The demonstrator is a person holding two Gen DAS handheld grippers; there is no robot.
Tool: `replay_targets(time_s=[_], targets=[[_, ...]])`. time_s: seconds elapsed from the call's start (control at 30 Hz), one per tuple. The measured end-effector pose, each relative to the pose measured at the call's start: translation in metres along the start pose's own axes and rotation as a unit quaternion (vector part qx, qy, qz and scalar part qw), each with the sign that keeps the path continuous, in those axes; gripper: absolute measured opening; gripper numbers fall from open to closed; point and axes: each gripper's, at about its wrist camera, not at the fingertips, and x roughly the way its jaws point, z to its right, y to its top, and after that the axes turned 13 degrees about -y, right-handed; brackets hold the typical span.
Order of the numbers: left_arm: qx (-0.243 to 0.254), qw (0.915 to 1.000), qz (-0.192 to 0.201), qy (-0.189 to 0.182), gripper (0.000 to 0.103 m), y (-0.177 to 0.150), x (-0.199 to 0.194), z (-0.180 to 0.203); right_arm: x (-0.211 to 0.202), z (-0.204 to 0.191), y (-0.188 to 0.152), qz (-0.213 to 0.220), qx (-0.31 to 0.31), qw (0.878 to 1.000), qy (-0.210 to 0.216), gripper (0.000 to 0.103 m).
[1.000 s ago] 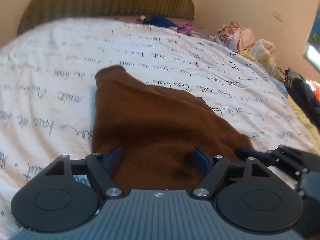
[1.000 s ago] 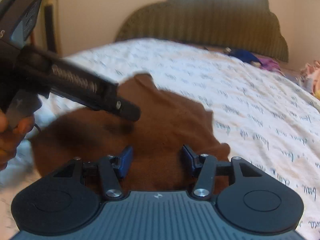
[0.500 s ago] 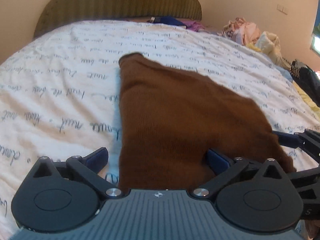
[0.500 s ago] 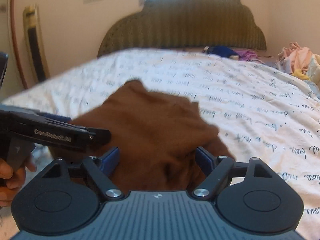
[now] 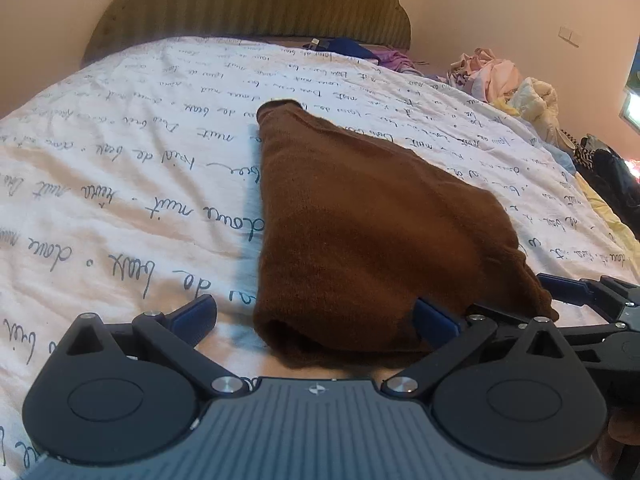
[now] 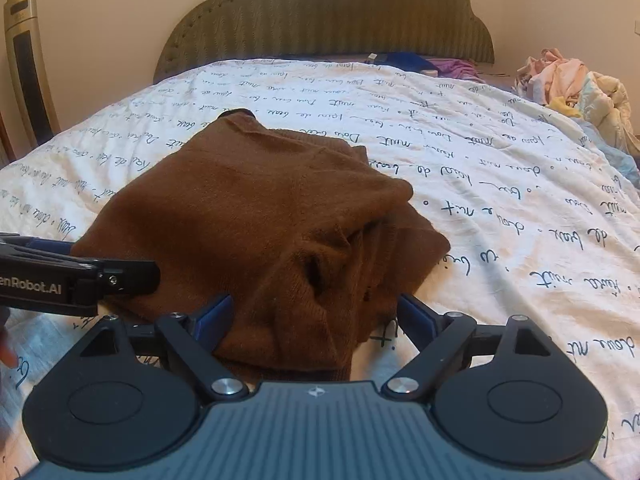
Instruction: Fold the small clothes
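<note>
**Fold laid down, both grippers letting go**

The brown garment (image 5: 360, 232) lies on the bed (image 5: 120, 168), folded into a rough wedge whose narrow end points toward the headboard (image 5: 248, 4). Its near edge sits just in front of both grippers.

The left gripper (image 5: 316, 316) stands wide open; its left finger rests on bare sheet and its right finger (image 5: 436, 316) is against the near edge of the cloth, with nothing pinched. The right gripper (image 6: 316, 316) has its jaws opening; the near right corner of the garment lies between them, but the pads do not press on it.

The step in hand appears to be the release after a fold. In the right wrist view the right side of the garment is bunched and creased, so the fold looks untidy there.

The next move likely calls for smoothing or re-gripping that bunched side, then a further fold. A pile of clothes (image 6: 572, 80) waits at the far right of the bed.
</note>
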Motion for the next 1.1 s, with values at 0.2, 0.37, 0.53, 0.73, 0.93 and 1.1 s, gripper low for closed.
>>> replay_targets(time_s=[0.2,0.37,0.53,0.73,0.93,1.1], targets=[[-0.007,0.9999,0.005,-0.006,0.103,0.002,0.002,0.009,-0.017,-0.027,0.004,0.015,-0.002,1.0,-0.011,0.089],[-0.016,0.9994,-0.027,0.012,0.103,-0.008,0.022,0.001,-0.004,-0.051,-0.003,0.0,-0.021,0.999,-0.026,0.089],[-0.007,0.9998,-0.017,0.011,0.103,-0.016,0.016,0.0,-0.005,-0.062,-0.009,-0.008,-0.004,1.0,-0.023,0.092],[-0.01,0.9998,-0.017,0.006,0.103,-0.017,0.01,-0.001,-0.014,-0.073,-0.008,-0.007,-0.009,1.0,-0.028,0.092],[-0.013,0.9997,-0.018,0.002,0.103,-0.018,0.007,-0.003,-0.014,-0.086,-0.004,-0.005,-0.013,0.999,-0.033,0.092],[-0.016,0.9998,-0.014,0.006,0.103,-0.017,0.004,-0.003,-0.022,-0.084,-0.002,0.003,-0.005,0.999,-0.04,0.092]])
